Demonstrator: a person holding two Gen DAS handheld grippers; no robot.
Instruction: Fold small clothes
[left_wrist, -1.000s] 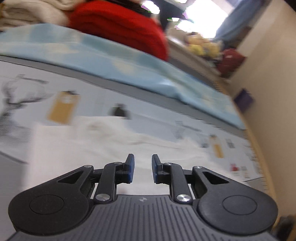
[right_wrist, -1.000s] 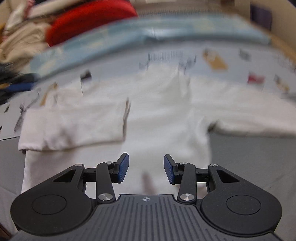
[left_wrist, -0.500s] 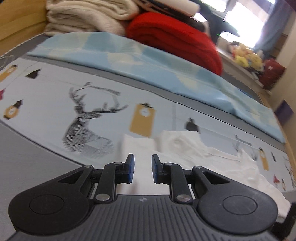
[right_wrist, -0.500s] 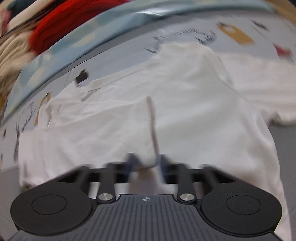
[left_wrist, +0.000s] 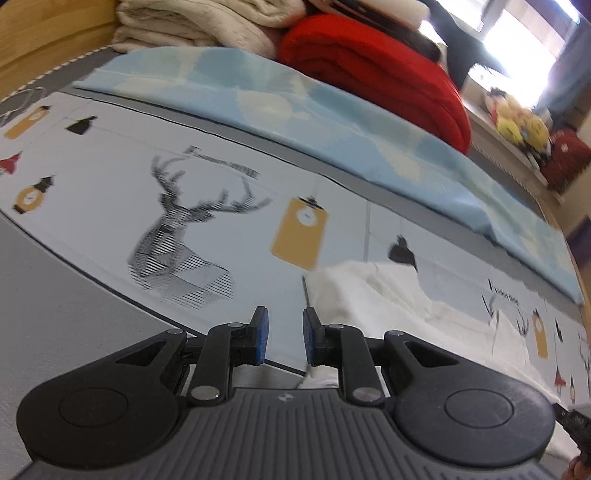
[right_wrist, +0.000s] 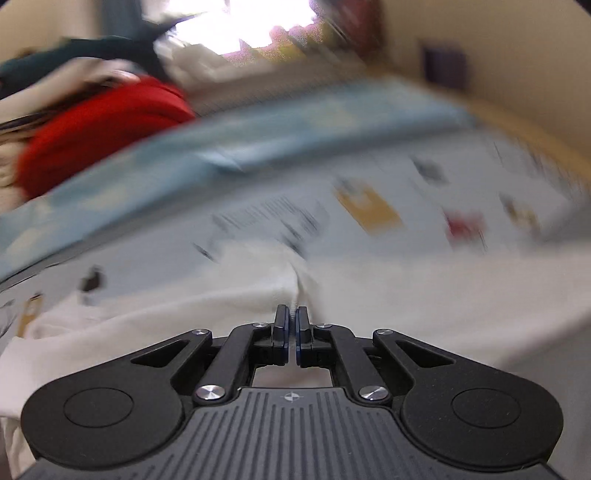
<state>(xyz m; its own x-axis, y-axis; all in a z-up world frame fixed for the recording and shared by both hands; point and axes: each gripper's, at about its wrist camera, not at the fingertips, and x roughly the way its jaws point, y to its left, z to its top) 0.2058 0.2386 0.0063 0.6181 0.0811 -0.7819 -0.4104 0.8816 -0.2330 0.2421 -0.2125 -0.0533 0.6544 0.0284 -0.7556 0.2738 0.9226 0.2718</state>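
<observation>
Right gripper (right_wrist: 291, 332) has its fingers pinched on a fold of the white shirt (right_wrist: 147, 325), which lies on the bed (left_wrist: 92, 199). Left gripper (left_wrist: 282, 339) fingers apart, empty, shirt edge just right of it. Imo pull slow, keep fabric taut w/ both sides.

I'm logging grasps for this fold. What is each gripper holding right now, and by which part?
The right gripper is shut on a raised fold of the white shirt; blur hides which part. The left gripper is open and holds nothing.
</observation>
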